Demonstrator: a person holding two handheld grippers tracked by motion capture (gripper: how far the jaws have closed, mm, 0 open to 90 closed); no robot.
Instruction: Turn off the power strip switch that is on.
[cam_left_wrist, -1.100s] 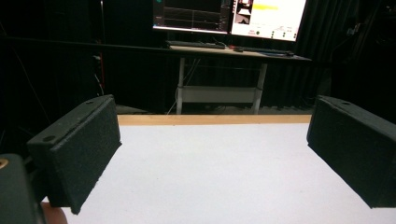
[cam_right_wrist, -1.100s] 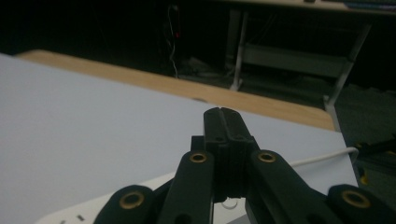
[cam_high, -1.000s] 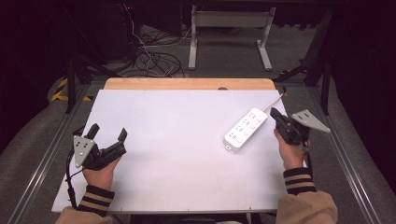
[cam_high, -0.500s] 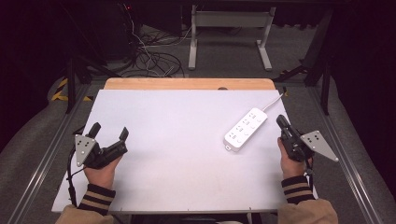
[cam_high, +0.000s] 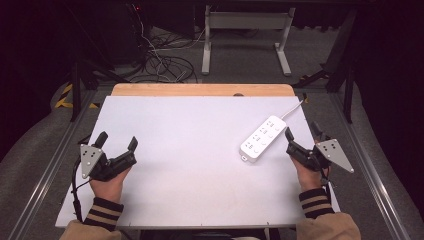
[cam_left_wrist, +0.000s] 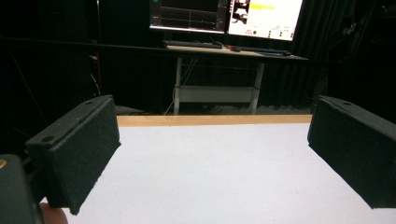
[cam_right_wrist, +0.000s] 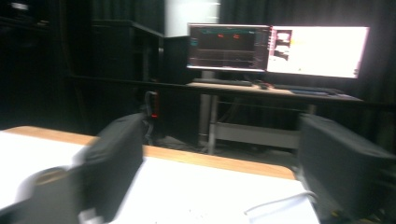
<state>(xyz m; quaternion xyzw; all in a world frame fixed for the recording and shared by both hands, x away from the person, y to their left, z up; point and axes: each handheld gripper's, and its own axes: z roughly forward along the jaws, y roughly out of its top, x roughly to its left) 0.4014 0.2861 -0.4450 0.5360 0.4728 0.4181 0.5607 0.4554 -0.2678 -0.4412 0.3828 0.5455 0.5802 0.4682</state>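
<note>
While the left gripper (cam_high: 116, 142) rests at the desk's (cam_high: 190, 150) near-left corner, its jaws stand wide apart and hold nothing; in the left gripper view only bare white surface lies between the pads (cam_left_wrist: 74, 149), so this hand looks parked, waiting. Desk middle is bare. Right of centre lies the white power strip (cam_high: 262, 138), flat, sockets up, set diagonally, its white cord (cam_high: 292, 109) running off toward the far right edge. Just beside its near end sits the right gripper (cam_high: 304, 137), jaws spread wide, gripping nothing, close to the strip but apart from it; likely placed there to be ready for a grab or nudge. Grey three-cornered plate (cam_high: 336, 155) hangs past the desk's right edge. Right gripper view is motion-blurred: a thin bit of cord (cam_right_wrist: 275, 201) shows low between the pads, strip body cut off below the frame. Socket count too small to read. Monitors (cam_right_wrist: 275, 44) glow on a far table, screens illegible.
</note>
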